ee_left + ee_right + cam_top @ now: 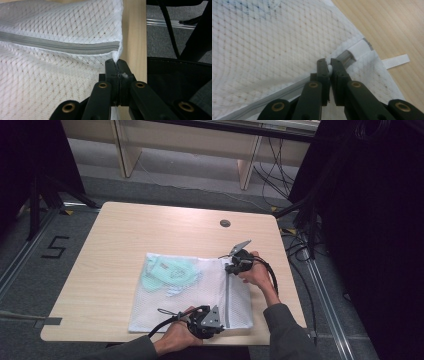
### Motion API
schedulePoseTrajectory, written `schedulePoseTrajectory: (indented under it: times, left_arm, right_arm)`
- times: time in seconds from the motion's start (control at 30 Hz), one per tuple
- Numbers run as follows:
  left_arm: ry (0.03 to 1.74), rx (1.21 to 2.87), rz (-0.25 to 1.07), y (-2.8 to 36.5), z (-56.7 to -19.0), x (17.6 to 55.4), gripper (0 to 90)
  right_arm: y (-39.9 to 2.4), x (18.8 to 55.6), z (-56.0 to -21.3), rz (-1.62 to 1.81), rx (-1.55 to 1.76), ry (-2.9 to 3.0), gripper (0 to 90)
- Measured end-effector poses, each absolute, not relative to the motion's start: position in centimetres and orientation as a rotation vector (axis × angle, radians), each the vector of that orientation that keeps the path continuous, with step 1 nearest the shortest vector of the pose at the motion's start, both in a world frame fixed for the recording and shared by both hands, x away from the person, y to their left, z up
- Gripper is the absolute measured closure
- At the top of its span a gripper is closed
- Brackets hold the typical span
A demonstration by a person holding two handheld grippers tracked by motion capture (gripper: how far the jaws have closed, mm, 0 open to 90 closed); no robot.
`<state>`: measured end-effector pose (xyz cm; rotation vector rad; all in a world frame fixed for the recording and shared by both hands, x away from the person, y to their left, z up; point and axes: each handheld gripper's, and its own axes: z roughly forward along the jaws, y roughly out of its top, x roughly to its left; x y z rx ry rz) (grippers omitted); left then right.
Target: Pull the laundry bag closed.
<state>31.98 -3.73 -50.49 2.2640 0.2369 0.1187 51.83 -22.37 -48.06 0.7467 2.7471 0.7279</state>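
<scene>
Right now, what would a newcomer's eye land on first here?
A white mesh laundry bag lies flat on the wooden table, with pale green cloth showing through its far left part. The left gripper pinches the near end of its grey zipper; the right gripper clamps the far end.

Light wooden table (115, 245), grey carpet floor (30, 270) (marked "5"), black curtains (380, 245)
</scene>
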Motion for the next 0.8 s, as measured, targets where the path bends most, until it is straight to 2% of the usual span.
schedulePoseTrajectory:
  times: [0.8]
  left_arm:
    - [0.236,2.26,0.097,-3.8,-50.6,31.7,89.0]
  right_arm:
    - [-22.9,53.1,-48.4,0.741,0.8,2.705,86.6]
